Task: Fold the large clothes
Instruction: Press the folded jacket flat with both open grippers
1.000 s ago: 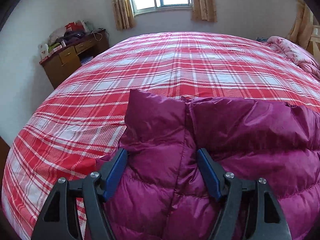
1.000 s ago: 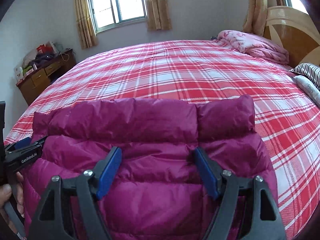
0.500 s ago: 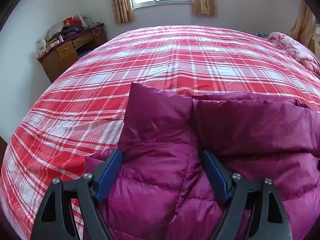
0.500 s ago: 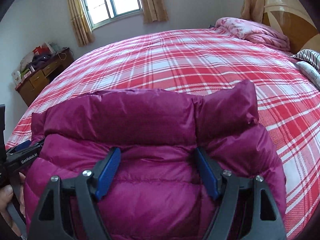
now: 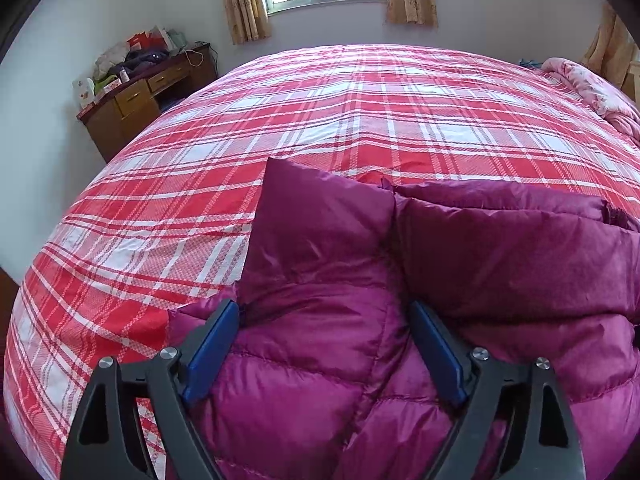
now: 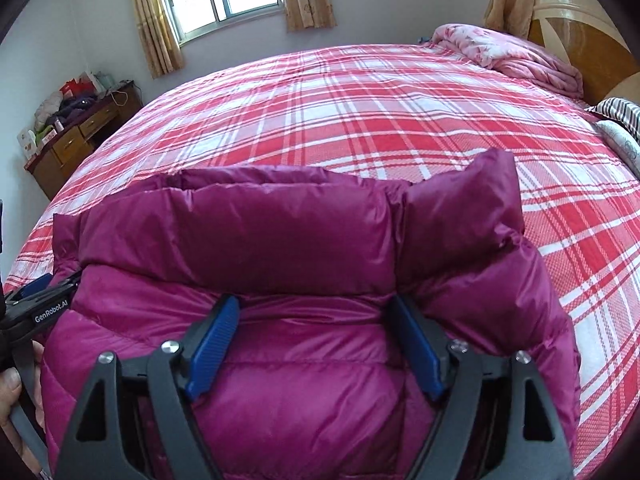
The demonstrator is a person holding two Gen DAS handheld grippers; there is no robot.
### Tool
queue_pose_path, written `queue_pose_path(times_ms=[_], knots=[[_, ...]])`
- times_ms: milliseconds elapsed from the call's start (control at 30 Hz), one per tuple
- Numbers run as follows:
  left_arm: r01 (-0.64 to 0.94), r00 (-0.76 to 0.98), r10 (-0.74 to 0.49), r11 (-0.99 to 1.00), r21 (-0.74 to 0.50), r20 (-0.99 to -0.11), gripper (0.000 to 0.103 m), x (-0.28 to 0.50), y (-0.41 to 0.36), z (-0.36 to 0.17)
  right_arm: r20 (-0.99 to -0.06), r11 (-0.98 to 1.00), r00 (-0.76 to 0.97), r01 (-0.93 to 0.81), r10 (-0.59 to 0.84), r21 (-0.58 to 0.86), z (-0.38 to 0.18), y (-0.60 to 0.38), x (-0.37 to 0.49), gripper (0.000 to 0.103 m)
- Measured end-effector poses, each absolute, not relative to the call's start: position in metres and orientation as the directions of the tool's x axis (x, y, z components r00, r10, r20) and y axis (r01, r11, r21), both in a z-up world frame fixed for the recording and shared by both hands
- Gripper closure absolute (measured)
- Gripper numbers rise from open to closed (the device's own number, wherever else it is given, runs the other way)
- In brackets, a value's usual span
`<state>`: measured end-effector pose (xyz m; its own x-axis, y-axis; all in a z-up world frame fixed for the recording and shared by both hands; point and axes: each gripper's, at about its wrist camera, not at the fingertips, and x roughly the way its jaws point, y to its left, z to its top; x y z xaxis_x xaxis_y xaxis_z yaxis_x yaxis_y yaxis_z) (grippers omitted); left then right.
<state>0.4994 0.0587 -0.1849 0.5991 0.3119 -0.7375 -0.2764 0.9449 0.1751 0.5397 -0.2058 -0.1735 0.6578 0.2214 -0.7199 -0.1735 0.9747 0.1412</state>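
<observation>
A magenta puffer jacket (image 5: 500, 260) lies on the red plaid bed (image 5: 360, 120), its padded collar standing up at the far edge. My left gripper (image 5: 324, 312) points down at the jacket's left part. Its jaws are opening, and puffy fabric bulges between the blue pads (image 5: 212, 344). In the right wrist view the jacket (image 6: 280, 232) fills the foreground. My right gripper (image 6: 316, 304) sits just below the collar, its jaws wide and opening, with fabric swelling between them. The left gripper (image 6: 44, 292) shows at that view's left edge, with a hand (image 6: 12, 384) holding it.
Beyond the jacket the plaid sheet (image 6: 360, 120) stretches to the far wall. A cluttered wooden desk (image 5: 148, 92) stands at the back left. A pink quilt (image 6: 512, 52), a wooden headboard (image 6: 580, 32) and a striped pillow (image 6: 620, 112) are at the right.
The left jaws have spread wider around the jacket fabric. The right jaws have widened slightly. The collar now reaches further up in both views.
</observation>
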Motion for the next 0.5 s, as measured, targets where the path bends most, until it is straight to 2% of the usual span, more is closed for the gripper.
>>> queue_pose_path(times_ms=[500], knots=[[-0.280, 0.593, 0.323, 0.941, 0.187, -0.738, 0.014, 0.5007, 0.0584, -0.1862, -0.746, 0.980, 0.640, -0.174, 0.186, 0.095, -0.1767, -0.1983, 0.5424, 0.018]])
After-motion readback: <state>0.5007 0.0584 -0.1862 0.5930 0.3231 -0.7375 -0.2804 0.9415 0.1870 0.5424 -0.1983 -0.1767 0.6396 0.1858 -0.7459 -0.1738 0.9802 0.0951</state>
